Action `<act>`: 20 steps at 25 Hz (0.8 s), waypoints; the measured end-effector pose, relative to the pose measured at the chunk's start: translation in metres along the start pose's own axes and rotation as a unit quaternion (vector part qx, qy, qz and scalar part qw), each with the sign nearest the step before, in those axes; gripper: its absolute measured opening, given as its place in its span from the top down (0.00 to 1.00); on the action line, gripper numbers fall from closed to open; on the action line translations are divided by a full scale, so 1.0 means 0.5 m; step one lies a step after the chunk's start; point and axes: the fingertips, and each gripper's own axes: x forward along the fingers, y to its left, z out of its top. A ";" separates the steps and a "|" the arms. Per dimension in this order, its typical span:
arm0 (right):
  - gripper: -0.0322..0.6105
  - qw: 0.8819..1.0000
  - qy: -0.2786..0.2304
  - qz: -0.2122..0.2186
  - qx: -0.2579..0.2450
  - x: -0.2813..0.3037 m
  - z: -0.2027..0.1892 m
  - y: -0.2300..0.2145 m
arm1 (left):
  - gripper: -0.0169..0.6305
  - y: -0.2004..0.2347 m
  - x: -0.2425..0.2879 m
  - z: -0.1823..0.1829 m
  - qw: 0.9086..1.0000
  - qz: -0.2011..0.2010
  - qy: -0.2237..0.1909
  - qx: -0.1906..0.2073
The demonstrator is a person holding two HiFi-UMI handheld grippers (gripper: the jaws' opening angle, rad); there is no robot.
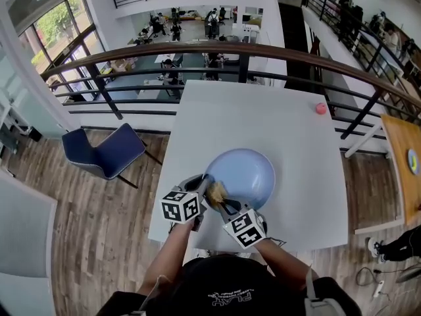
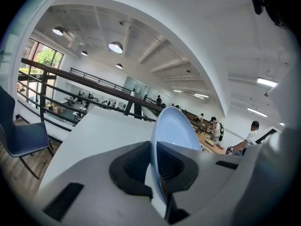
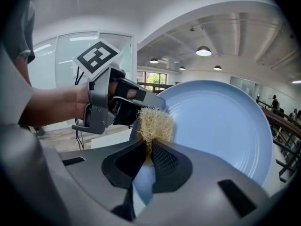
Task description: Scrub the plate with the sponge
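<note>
Left gripper (image 2: 153, 166): jaws clamped on the rim of the blue plate (image 2: 171, 131). In the left gripper view the rim runs straight down between the two black pads, and I see the plate nearly edge-on, standing up from the jaws.

Right gripper (image 3: 149, 157): pinching the sponge (image 3: 154, 124), a straw-coloured fibrous tuft (more loofah than foam) that sticks up out of the pads. In the right gripper view the sponge sits at the left edge of the plate's inner face, just beside the left gripper's tips. It looks to be against the plate, but I can't confirm contact.

In the head view the plate (image 1: 247, 173) is tilted over the near part of the white table (image 1: 263, 120), its hollow face turned towards me. I can't tell whether its lower edge rests on the tabletop. Both marker cubes are close together at the plate's near-left rim, with the sponge (image 1: 216, 191) between the grippers.

Elsewhere:
- A small pink ball (image 1: 320, 108) is on the table's far right, well apart from the plate.
- A blue chair (image 1: 105, 151) stands on the wood floor to the table's left.
- A dark railing (image 1: 197, 51) runs behind the table.
</note>
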 end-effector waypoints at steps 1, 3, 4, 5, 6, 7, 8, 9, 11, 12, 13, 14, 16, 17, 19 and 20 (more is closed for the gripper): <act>0.88 1.000 0.006 0.006 0.001 0.001 -0.006 0.004 | 0.93 0.001 -0.002 0.002 1.000 0.000 -0.001 -0.001; 0.88 1.000 0.013 0.014 0.009 0.002 -0.016 0.009 | 0.93 0.003 -0.006 0.004 1.000 0.001 -0.002 0.000; 0.88 1.000 0.015 0.014 0.013 0.002 -0.023 0.009 | 0.92 0.004 -0.007 0.004 1.000 0.002 -0.001 0.000; 0.88 1.000 0.019 0.012 0.015 0.001 -0.030 0.008 | 0.92 0.004 -0.007 0.003 1.000 0.001 -0.001 -0.001; 0.88 1.000 0.023 0.007 0.018 -0.002 -0.037 0.005 | 0.92 0.005 -0.008 0.002 1.000 0.001 -0.002 -0.003; 0.88 0.999 0.026 0.003 0.021 -0.005 -0.041 0.001 | 0.92 0.005 -0.008 0.001 1.000 0.000 -0.002 -0.004; 0.88 0.999 0.027 -0.001 0.024 -0.009 -0.044 -0.004 | 0.92 0.006 -0.008 0.002 1.000 0.000 -0.003 -0.006; 0.88 0.999 0.027 -0.006 0.026 -0.013 -0.046 -0.009 | 0.92 0.006 -0.008 0.003 1.000 0.000 -0.004 -0.007; 0.88 0.999 0.026 -0.018 0.031 -0.020 -0.052 -0.025 | 0.92 0.004 -0.007 0.005 1.000 -0.002 -0.006 -0.010; 0.88 0.999 0.027 -0.024 0.034 -0.024 -0.057 -0.034 | 0.92 0.003 -0.006 0.005 1.000 -0.002 -0.006 -0.011; 0.88 0.998 0.028 -0.030 0.039 -0.028 -0.062 -0.042 | 0.92 0.003 -0.005 0.005 1.000 -0.003 -0.006 -0.012; 0.88 0.998 0.030 -0.036 0.044 -0.033 -0.068 -0.052 | 0.92 0.002 -0.004 0.006 1.000 -0.004 -0.007 -0.013; 0.88 0.997 0.029 -0.055 0.050 -0.041 -0.082 -0.081 | 0.92 0.002 -0.003 0.007 1.000 -0.006 -0.009 -0.013; 0.88 0.996 0.029 -0.066 0.052 -0.046 -0.090 -0.099 | 0.92 0.001 -0.002 0.008 1.000 -0.007 -0.010 -0.014; 0.88 0.994 0.030 -0.082 0.059 -0.058 -0.100 -0.129 | 0.92 -0.001 -0.002 0.013 1.000 -0.010 -0.014 -0.015; 0.88 0.994 0.029 -0.089 0.061 -0.065 -0.101 -0.141 | 0.91 -0.002 -0.002 0.016 1.000 -0.011 -0.016 -0.016</act>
